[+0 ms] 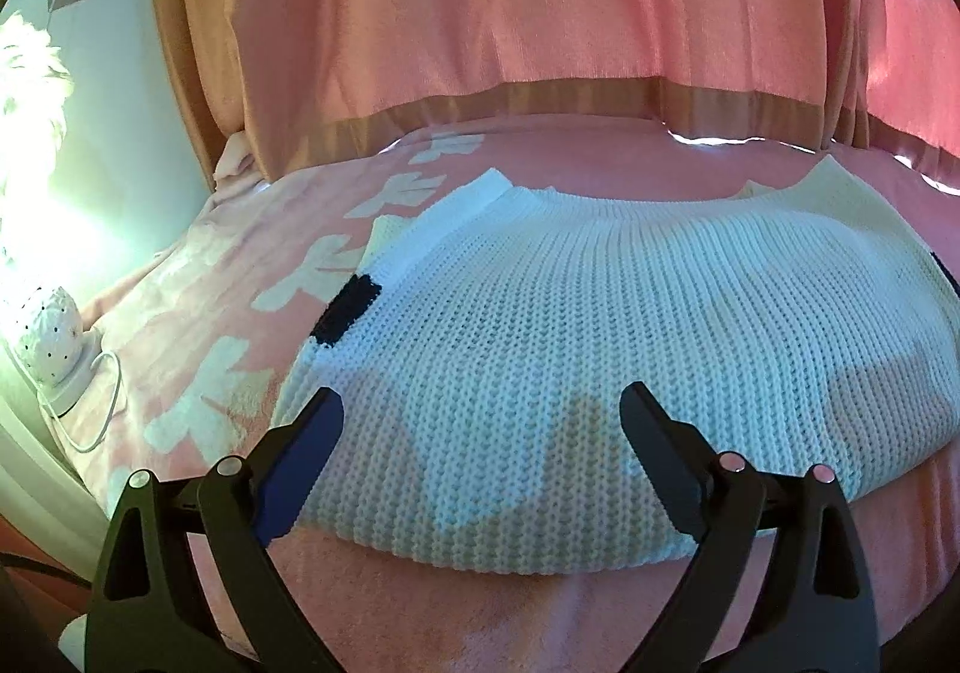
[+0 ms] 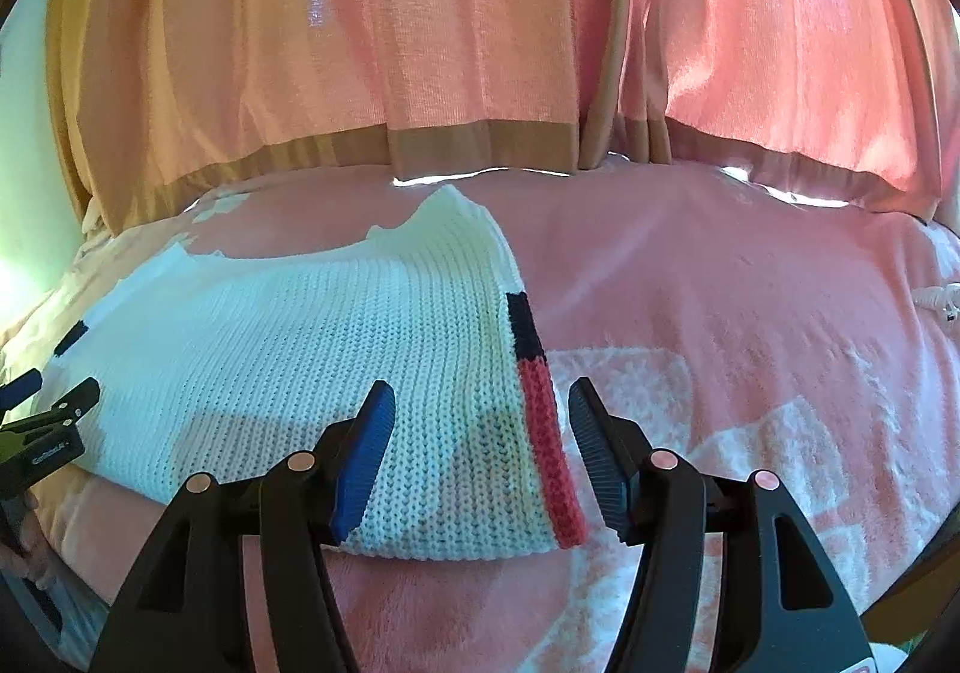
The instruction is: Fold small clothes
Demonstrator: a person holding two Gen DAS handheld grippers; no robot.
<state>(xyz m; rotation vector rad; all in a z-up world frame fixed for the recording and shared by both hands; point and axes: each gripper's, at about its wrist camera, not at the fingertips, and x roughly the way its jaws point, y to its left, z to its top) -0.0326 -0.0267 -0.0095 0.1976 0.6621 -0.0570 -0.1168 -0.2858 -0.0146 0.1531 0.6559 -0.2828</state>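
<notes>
**On the pink bedspread: a folded sweater that could slide apart**

On the bed's pink blanket (image 1: pixel 180 325) lies the white knit sweater (image 1: pixel 600 325), already doubled over so that its near fold edge faces both tools. A careless next grab is the main risk: the chunky knit is loose and stretchy, so pads closing on only the top layer would drag it off the layer beneath and undo the fold. The plush blanket under the sweater could also be pinched along with the near edge and lifted with it.

The sweater is ribbed and thick, white all over, with a black patch (image 1: pixel 348 310) at its left side and a black-and-red stripe (image 2: pixel 543 421) running down its right edge. Sleeve ends or corners poke out beyond its far edge, toward the curtain (image 1: pixel 510 12).

The left tool (image 1: pixel 480 427) hangs over the sweater's near left part, jaws spread wide with nothing gripped. The right tool (image 2: pixel 480 421) hovers over the sweater's near right corner, jaws apart and straddling the striped edge without pressing on it. Left of the sweater, a dotted white lamp (image 1: pixel 51 325) with a cable rests on the blanket.
</notes>
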